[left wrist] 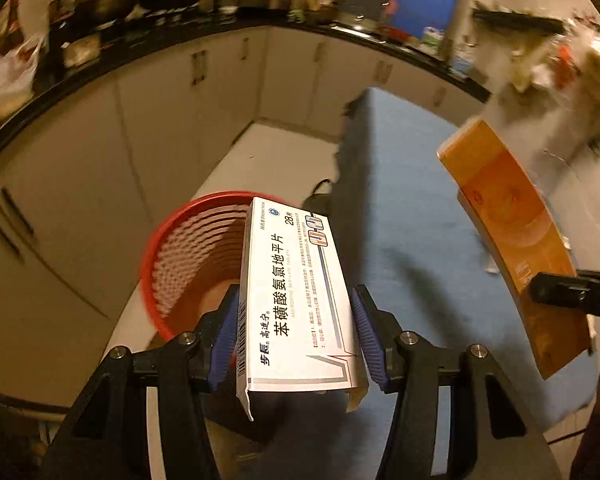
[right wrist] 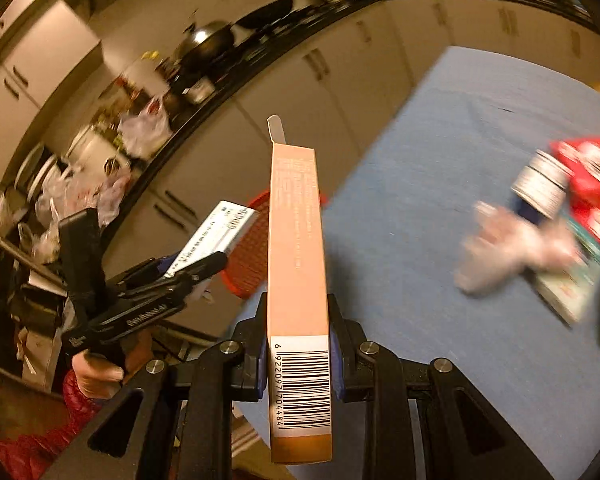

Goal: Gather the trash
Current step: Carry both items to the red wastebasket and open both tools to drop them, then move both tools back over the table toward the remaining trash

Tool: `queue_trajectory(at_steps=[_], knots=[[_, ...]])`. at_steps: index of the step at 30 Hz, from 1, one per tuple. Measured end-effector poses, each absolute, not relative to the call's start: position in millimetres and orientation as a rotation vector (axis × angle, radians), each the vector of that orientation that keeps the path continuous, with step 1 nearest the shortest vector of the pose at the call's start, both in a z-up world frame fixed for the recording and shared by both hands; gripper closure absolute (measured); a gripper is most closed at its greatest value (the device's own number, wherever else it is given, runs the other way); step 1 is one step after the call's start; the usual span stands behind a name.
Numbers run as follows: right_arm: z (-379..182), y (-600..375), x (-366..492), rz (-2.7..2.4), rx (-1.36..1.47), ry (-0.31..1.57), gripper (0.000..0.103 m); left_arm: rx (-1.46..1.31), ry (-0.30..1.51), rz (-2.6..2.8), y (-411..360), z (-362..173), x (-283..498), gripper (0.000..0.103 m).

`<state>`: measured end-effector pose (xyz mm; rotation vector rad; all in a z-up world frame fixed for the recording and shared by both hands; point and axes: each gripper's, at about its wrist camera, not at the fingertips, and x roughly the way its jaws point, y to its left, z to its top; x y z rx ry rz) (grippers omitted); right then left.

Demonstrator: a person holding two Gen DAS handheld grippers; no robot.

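Left wrist view first: your left gripper (left wrist: 294, 336) is clamped across the width of a white pill box (left wrist: 296, 300), pads pressing its two long sides, the box's long axis running straight ahead toward 12 o'clock. Just beyond the box's far end, at about 11 o'clock and lower down on the floor, sits the red basket (left wrist: 172, 256), mouth open and, as far as you can see, nothing in it. At 3 o'clock your right gripper shows at the frame edge holding an orange box (left wrist: 512, 248) over the blue table (left wrist: 412, 208).

From the right wrist view, your right gripper (right wrist: 298, 356) is pinched narrow on the thin edges of that orange box (right wrist: 296, 264), which stands on edge with its long axis also pointing to 12 o'clock. The basket (right wrist: 252, 256) peeks out behind it, slightly to 11 o'clock. Your left gripper (right wrist: 188, 268), at 9 o'clock, looks nearer the basket, so the white box probably drops first. More litter lies blurred on the table at 3 o'clock.
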<state>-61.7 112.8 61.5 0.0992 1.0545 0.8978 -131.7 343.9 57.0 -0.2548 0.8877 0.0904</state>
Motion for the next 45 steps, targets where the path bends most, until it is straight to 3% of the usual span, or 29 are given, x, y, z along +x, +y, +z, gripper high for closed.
queue_trajectory(at_steps=[9,22,28,32,45], knots=[[21.2,228.5,-19.4,0.936,0.065,1.236,0.077,-0.285,0.998,0.150,390.8,8.6,-107.6,0.049],[-29.0,278.7,21.7,0.856,0.016,1.364,0.077,-0.303,1.039,0.152,409.1,-17.5,-91.9,0.048],[-26.6,281.5,24.7,0.856,0.014,1.344,0.067,-0.324,1.035,0.155,414.0,-16.9,-97.9,0.047],[-22.5,279.9,24.2,0.855,0.039,1.338,0.054,-0.330,1.023,0.157,414.4,-14.3,-101.0,0.046],[23.4,218.2,-0.1,0.872,0.130,1.196,0.054,-0.293,0.956,0.186,396.1,12.6,-114.1,0.042]])
